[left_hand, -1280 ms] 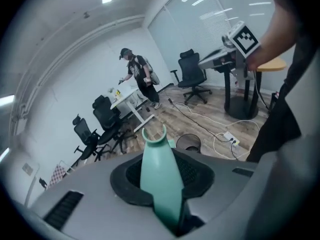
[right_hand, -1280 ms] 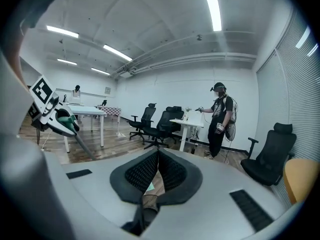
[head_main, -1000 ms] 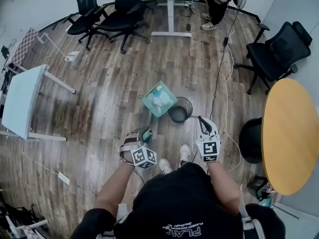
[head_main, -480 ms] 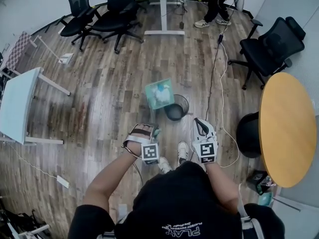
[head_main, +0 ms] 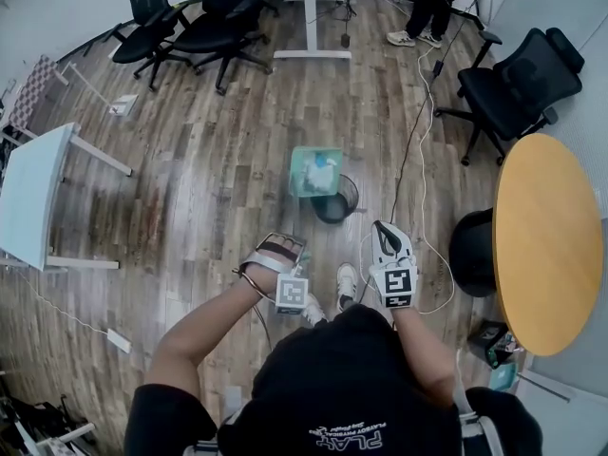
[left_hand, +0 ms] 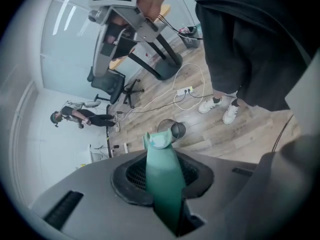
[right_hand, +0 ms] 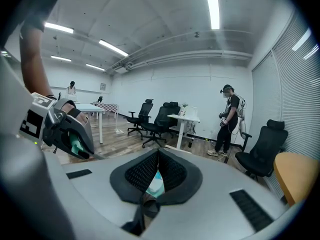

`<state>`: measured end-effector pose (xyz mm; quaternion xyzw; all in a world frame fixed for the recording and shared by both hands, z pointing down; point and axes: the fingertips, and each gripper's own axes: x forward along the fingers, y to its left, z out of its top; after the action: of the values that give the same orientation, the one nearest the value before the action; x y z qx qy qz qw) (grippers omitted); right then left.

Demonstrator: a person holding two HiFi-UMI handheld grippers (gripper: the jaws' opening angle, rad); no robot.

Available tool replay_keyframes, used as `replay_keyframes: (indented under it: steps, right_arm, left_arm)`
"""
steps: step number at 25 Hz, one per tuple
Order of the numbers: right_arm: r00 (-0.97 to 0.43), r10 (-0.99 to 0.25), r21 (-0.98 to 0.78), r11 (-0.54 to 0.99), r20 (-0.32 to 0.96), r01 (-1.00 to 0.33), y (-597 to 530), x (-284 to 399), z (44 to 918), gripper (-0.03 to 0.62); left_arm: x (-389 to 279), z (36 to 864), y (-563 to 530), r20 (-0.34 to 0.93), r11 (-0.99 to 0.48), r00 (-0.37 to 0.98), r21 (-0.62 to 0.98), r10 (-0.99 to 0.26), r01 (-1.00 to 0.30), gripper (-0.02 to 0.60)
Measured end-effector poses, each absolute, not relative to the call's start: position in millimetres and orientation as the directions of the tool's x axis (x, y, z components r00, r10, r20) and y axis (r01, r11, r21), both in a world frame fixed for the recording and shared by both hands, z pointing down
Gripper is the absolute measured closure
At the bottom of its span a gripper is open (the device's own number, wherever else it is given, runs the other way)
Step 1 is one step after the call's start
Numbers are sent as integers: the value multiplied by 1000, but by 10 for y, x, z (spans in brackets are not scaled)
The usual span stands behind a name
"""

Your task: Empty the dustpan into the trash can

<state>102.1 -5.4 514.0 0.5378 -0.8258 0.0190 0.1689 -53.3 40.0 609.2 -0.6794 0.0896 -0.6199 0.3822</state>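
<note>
Your left gripper (head_main: 277,248): jaws clamp the long teal handle (left_hand: 162,176) of the dustpan (head_main: 314,171). The pan end sits at the far rim of the black trash can (head_main: 335,201) on the wood floor (head_main: 190,160), with pale scraps (head_main: 318,166) in it. Your right gripper (head_main: 384,237): jaws closed, nothing between them.

The person wears a black short-sleeved T-shirt (head_main: 351,388) with white lettering, dark trousers (left_hand: 240,74) and white sneakers (head_main: 348,286), one showing just beside the right gripper (head_main: 383,234). That gripper and the left gripper (head_main: 283,247) have pale grey bodies and black ribbed pads (right_hand: 137,174). Each carries a cube of black-and-white square markers (head_main: 292,293) at its rear, next to the wrist.
</note>
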Motion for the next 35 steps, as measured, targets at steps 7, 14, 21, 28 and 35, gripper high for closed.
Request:
replay_keyframes:
  steps: [7,14,21,28,35]
  right_arm:
    - [-369,-882,147,423,294,-894,-81,1019,5123,569]
    - [-360,-884,151,416,299,-897,-114,1119,5137,569]
    - [-356,-884,155,414,303,-897,-97,1137,5148,569]
    - [-388,-864,156,452,320,-878,-127,1000,5185,569]
    - [-424,-838,157,496,343,-854,-66,853,5232,569]
  left_arm:
    - [-415,6330,673,818,-630,193,-548,-542,551,483]
    - [-319,6472,797,831,-565,201,-510,-519,649,483]
    - [-305,6639,947,840,-514,212,-484,-500,708,483]
    - [-372,6716,971,827,-430,204,-464,-524,775,483]
    - [-448,6783,1100,828,-349,192,-417,-527,839,483]
